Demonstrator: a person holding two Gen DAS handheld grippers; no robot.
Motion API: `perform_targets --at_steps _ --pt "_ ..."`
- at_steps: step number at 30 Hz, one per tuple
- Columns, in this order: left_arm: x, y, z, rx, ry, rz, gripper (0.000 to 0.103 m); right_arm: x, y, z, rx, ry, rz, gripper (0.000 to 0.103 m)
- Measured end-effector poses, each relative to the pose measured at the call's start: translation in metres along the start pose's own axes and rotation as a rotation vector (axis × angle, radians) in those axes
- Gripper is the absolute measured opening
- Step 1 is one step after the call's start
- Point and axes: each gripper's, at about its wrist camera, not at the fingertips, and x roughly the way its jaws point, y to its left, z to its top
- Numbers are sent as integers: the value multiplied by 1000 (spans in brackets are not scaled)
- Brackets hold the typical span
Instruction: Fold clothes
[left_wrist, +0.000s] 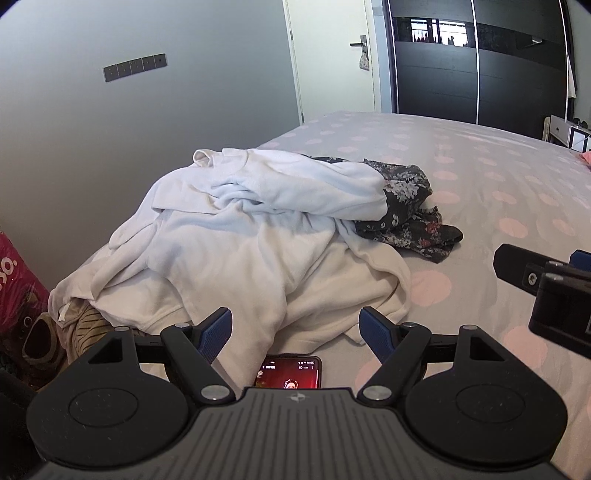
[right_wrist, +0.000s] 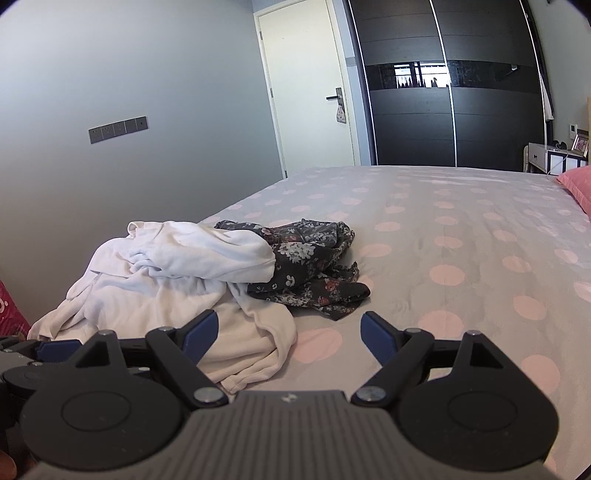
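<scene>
Left to right, taken relative to each gripper.

Far left of the left gripper (left_wrist: 295, 332): pink printed bag (left_wrist: 16, 273) off the bed edge, and a tan striped garment (left_wrist: 83, 321) poking out from under the pile.

Left gripper: jaws spread wide, holding nothing. It hovers just short of the near hem of the white garment (left_wrist: 236, 251), which lies straight ahead in a crumpled heap on the bed (left_wrist: 480, 177). At least two white layers seem to overlap; I cannot tell where one piece ends. Directly below the gap between its fingers: a phone (left_wrist: 291, 374), screen lit, touching or just beside the white hem.

Ahead and to the right of it: dark floral garment (left_wrist: 413, 206), partly tucked under the white heap.

Right gripper (right_wrist: 290, 332): jaws also wide, empty. White heap ahead-left, its hem under the left finger; floral piece ahead, near centre; bare dotted sheet to the right. Pink pillow (right_wrist: 576, 184) at far right, well apart.

Judgement: nothing folded yet; next comes picking one garment out.

Risks:
- Pinching the hem may catch two layers, dragging the whole heap.
- Lifting the white cloth could pull the floral piece along, since it is trapped beneath.
- The phone sits close to the hem; a sweep could knock it off the bed.
- The heap lies near the bed's left edge; a tug that way could spill it.
</scene>
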Motion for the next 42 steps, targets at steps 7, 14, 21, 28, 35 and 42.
perform_targets --at_steps 7,14,21,28,35,42 --pt "-5 1 2 -4 -21 5 75 -5 1 -1 -17 -9 5 86" --pt "-7 2 2 -5 -26 0 75 -5 3 0 -21 -7 6 86" --pt "-6 0 2 -7 -24 0 75 -4 3 0 -21 0 4 86" --pt "-5 0 1 -9 -14 2 75 -3 3 0 -20 7 4 86" --pt "-4 0 1 -13 -7 2 75 -2 3 0 -17 12 4 86" --pt "-3 0 1 -17 -1 5 75 -1 3 0 -15 16 5 86"
